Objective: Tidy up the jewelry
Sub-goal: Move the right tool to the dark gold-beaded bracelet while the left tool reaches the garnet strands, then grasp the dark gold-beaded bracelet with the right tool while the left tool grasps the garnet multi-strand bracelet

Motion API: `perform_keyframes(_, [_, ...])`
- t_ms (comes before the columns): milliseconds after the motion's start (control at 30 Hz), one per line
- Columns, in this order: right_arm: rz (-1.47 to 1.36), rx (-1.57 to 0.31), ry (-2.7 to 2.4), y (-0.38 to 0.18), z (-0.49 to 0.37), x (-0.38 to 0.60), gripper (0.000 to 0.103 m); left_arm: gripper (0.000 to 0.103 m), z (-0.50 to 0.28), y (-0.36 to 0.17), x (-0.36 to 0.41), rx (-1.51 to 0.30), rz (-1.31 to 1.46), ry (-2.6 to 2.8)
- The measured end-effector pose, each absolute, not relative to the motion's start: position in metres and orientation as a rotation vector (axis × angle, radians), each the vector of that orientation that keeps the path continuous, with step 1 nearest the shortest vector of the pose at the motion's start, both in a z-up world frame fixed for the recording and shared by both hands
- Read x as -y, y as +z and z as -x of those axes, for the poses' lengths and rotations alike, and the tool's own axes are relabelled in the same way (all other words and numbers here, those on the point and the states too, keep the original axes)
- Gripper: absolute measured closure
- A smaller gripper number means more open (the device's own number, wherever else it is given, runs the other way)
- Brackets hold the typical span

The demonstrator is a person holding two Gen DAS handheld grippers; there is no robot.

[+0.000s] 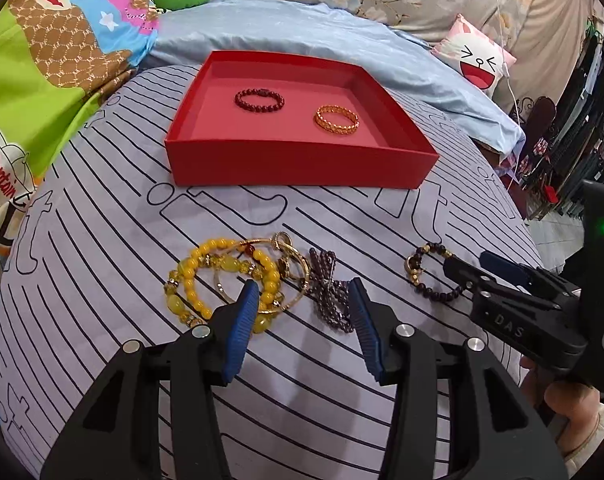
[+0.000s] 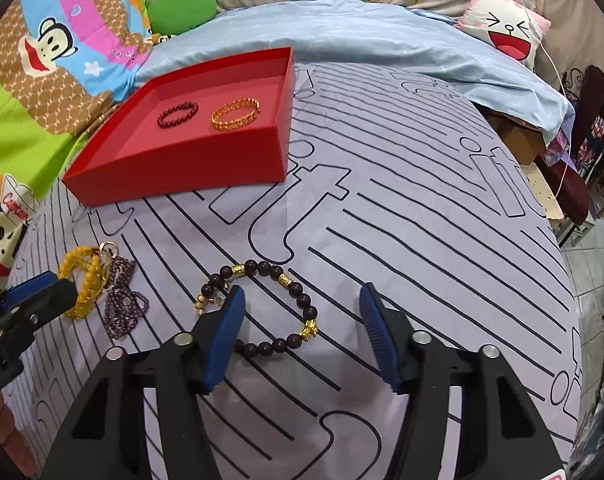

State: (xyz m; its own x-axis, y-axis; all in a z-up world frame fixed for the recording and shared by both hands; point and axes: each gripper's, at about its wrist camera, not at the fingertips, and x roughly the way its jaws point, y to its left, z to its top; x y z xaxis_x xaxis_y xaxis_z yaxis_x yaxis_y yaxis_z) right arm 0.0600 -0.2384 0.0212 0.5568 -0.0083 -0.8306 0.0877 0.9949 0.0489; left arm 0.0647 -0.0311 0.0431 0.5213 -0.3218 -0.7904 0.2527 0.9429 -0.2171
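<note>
Both wrist fisheyes looked steeply down, close over the striped sheet [image 1: 101,280]. Left view had the red tray [image 1: 302,168] upper centre; right view had it upper left. Both shared tray and dark bead bracelet [image 2: 277,308].

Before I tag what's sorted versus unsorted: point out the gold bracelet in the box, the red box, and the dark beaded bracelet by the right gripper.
gold bracelet [image 1: 336,119]: left wrist view, on its near band.
red box [image 1: 302,166]: left wrist view, on its front wall.
dark beaded bracelet [image 2: 304,301]: right wrist view, on a bead of its right arc.

Two bracelets [image 1: 297,110] lie in the tray [image 1: 302,164] behind loose jewelry [image 1: 257,280].
</note>
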Motion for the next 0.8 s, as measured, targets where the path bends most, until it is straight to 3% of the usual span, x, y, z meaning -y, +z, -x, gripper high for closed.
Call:
perform_keyframes(167, [-0.057,-0.982,-0.063,0.014,-0.060,0.234,0.061,0.059,-0.063,0.042,0.036,-0.965,0.068,-0.358])
perform_keyframes(467, [-0.034,-0.968,-0.056,0.014,-0.050,0.227,0.093,0.059,-0.059,0.032,0.046,-0.990,0.059,-0.374])
perform_keyframes(800, [-0.139,-1.001,-0.017,0.015,-0.035,0.236,0.095,0.060,-0.068,0.015,0.057,-1.018,0.066,-0.381])
